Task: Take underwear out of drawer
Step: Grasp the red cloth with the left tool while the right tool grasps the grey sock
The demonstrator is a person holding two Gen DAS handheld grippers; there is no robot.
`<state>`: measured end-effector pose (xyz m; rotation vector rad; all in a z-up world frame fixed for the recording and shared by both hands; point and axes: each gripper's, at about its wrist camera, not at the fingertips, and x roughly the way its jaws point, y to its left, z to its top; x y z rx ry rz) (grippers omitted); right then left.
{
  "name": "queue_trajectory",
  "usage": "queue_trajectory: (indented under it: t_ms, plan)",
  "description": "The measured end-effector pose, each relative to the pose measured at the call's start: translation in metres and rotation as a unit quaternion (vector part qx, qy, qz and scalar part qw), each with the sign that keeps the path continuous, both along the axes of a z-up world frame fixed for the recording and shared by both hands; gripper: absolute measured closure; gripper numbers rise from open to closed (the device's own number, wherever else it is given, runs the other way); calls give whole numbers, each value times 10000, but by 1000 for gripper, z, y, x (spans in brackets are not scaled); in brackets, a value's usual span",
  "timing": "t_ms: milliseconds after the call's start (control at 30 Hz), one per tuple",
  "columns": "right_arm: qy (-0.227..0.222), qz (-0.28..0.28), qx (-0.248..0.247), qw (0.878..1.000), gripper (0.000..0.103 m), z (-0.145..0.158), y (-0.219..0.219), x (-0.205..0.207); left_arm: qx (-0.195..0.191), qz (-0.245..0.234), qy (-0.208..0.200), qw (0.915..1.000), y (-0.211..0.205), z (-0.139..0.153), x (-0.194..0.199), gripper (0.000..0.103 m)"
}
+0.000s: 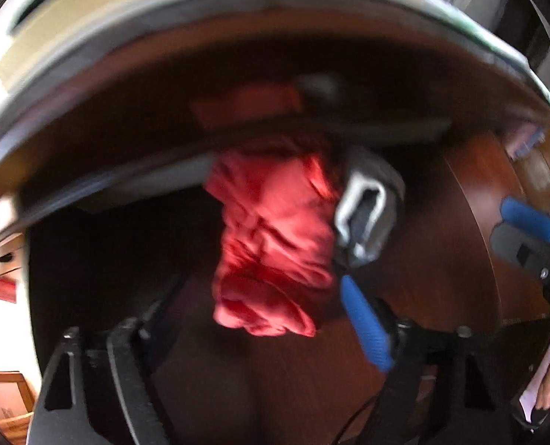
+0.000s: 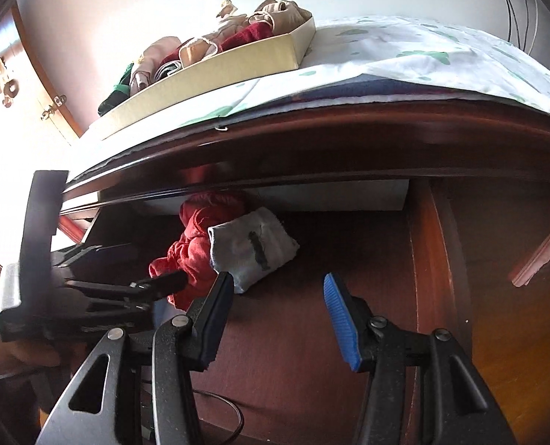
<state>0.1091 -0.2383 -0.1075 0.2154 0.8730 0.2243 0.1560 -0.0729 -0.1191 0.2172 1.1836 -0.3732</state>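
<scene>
Underwear [image 1: 271,244], red, between your left gripper's [image 1: 267,319] unclamped jaws; bite deep; right gripper [image 2: 278,319] empty, parted, at four o'clock.

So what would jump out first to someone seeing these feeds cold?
The crumpled red fabric garment in the open dark wooden drawer, with a folded pale grey cloth against its right side. The left gripper reaches at the red garment, jaws apart. Above, a cream cardboard box of folded clothes sits on the dresser top.
</scene>
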Motion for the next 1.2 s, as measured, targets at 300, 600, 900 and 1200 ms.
queue_trajectory:
  t_ms: [300,600,900,1200]
  plan:
    - [3,71,-94,9999,49,2,-3,2,-477,267,819,9951,12,-19,21,53]
    - [18,234,-382,9990,49,7,2,11,-798,276,927,9921,36,-19,8,67]
    - [326,581,-533,9964,49,2,13,15,-640,297,624,9956,60,11,7,57]
    - [499,610,-254,9966,49,-3,17,29,-719,620,300,9950,65,34,34,30]
